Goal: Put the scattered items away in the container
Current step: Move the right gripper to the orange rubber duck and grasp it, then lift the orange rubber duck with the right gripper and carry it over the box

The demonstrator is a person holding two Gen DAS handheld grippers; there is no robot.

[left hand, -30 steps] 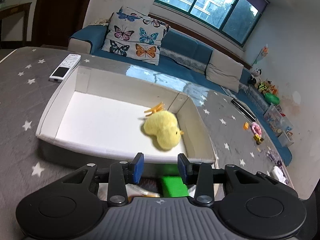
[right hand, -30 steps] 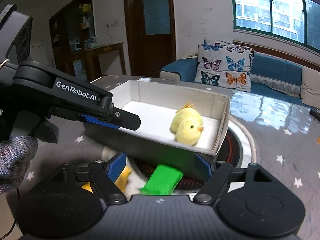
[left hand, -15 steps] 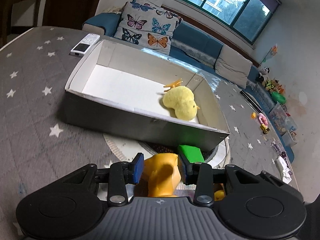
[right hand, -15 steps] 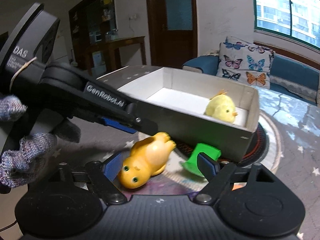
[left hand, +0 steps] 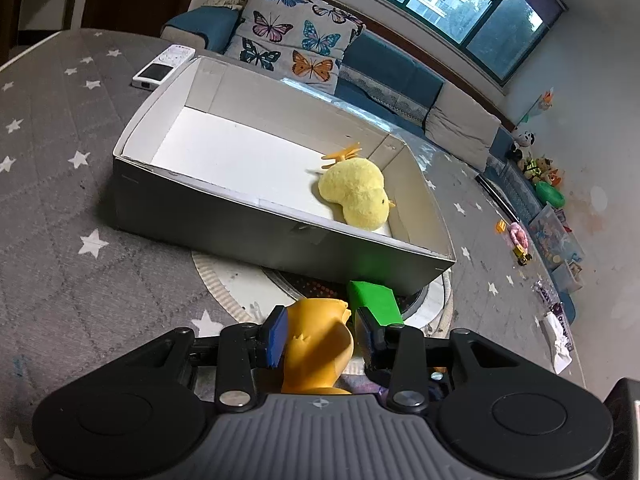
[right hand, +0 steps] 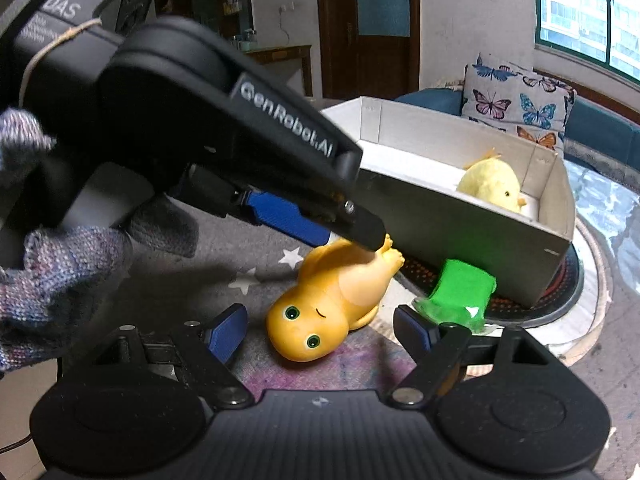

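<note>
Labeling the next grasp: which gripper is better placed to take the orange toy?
Left. The left gripper already brackets the orange toy at its tail end, beside the box. The right gripper is open by the toy's head, but seems farther back.

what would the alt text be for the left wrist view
The left gripper straddles an orange toy figure lying on a star-patterned grey tablecloth, jaws not visibly clamped. Beyond sit a green block and an open box holding a yellow plush chick.
</note>
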